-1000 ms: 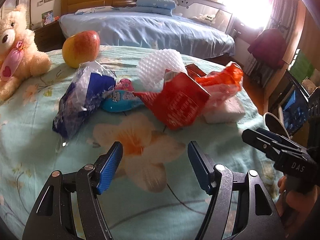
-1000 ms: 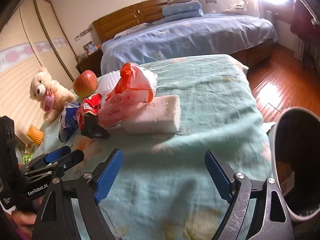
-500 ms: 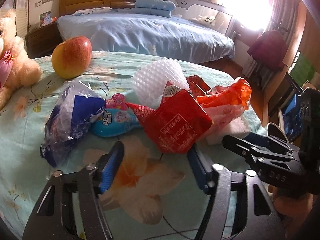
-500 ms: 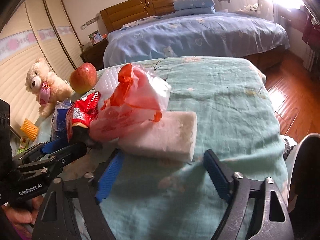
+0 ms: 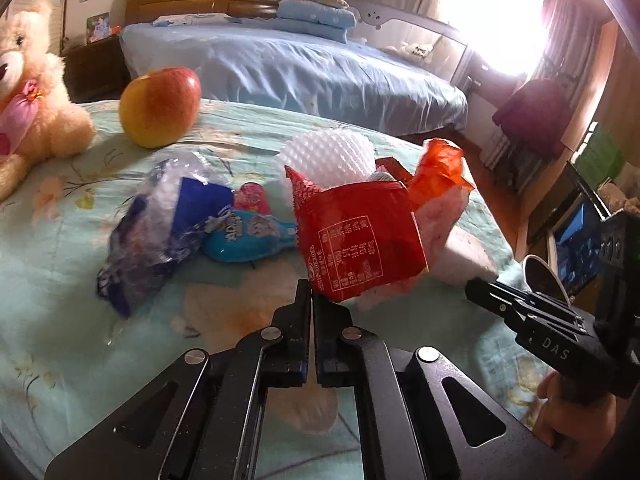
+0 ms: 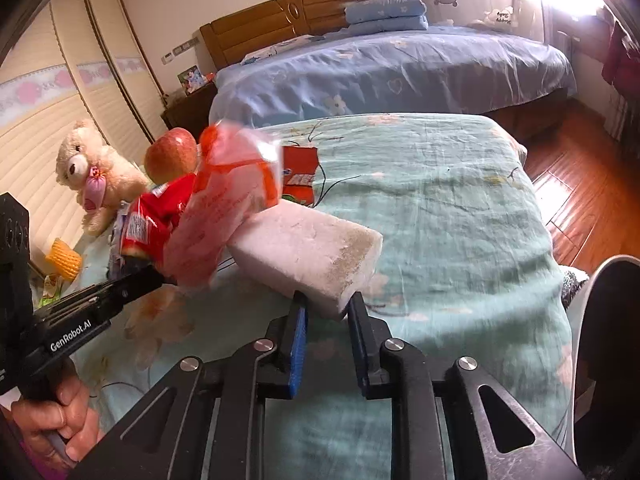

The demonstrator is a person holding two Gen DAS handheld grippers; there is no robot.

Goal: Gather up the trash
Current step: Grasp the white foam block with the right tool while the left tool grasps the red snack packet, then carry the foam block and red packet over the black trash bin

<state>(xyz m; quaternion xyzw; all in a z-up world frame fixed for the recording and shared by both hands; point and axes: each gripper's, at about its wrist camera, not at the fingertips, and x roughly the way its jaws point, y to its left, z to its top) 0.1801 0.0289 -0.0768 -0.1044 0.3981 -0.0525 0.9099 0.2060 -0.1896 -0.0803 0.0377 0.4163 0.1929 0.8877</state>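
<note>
Currently first grabs only | left gripper (image 5: pixel 311 300) just closed, pinching red wrapper (image 5: pixel 360 236) corner | right gripper (image 6: pixel 325 312) just closed on white foam block (image 6: pixel 308 248) | nothing binned; blue wrappers (image 5: pixel 168 224), foam net (image 5: pixel 328 152) remain on bed | bin (image 6: pixel 608 360) at right.

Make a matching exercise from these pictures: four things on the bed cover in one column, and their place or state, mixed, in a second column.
Things:
1. apple
2. white foam block
3. red snack wrapper
4. teddy bear

States:
A. pinched by the left gripper
B. at the far left edge
C. gripped by the right gripper
D. free, beside the bear

Pairs: 1-D, 2-C, 3-A, 4-B
</note>
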